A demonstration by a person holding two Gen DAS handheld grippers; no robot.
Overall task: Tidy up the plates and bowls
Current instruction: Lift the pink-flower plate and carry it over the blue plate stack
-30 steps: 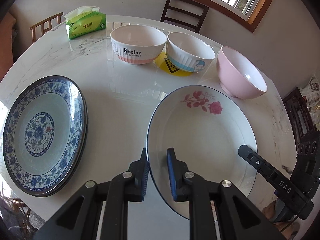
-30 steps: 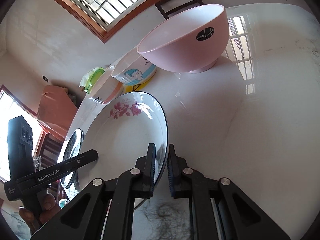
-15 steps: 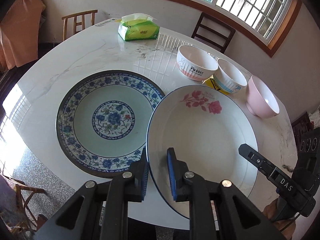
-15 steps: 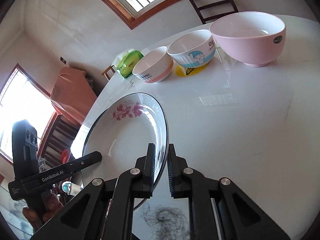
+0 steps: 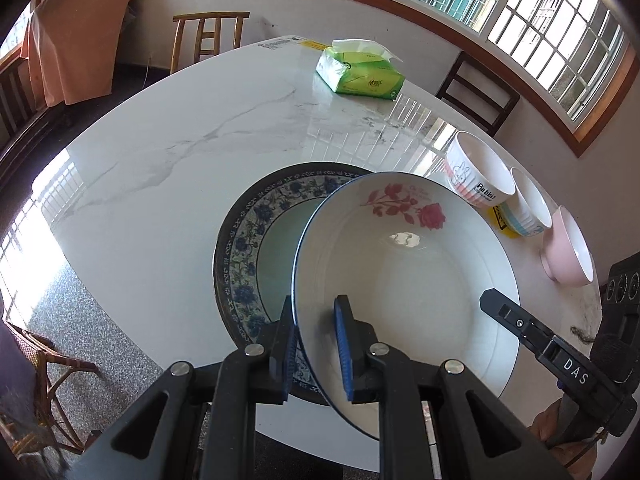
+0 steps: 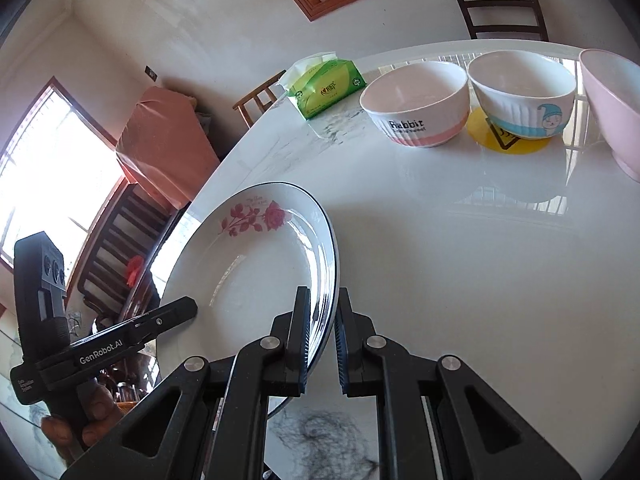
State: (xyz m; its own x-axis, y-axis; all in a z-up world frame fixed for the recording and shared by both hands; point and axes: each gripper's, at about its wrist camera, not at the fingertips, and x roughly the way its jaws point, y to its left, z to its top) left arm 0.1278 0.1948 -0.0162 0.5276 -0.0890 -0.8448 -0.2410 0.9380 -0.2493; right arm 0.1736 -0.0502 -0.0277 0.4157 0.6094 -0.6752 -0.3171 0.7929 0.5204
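The left hand-held gripper (image 5: 316, 344) is matte black plastic, with angular open-framed arms, round silver screws at the pivots and ribbed blue pads (image 5: 343, 350). The right hand-held gripper (image 6: 323, 342) is built alike, its pads dark-ribbed. One side bar reads "DAS", the other "GenRobot.AI", in white.

White marble table (image 5: 168, 168), grey veining, strong glare. Ahead of fingers: cream wall (image 5: 280, 4), wood-framed barred window (image 5: 520, 20), dark chair (image 5: 478, 94) below it. Ahead-left: light wooden chair (image 5: 208, 36), orange-draped furniture (image 5: 76, 28). Left of fingers: speckled grey floor (image 5: 80, 292), rattan chair (image 5: 44, 376), bright sunlit window (image 6: 48, 168).
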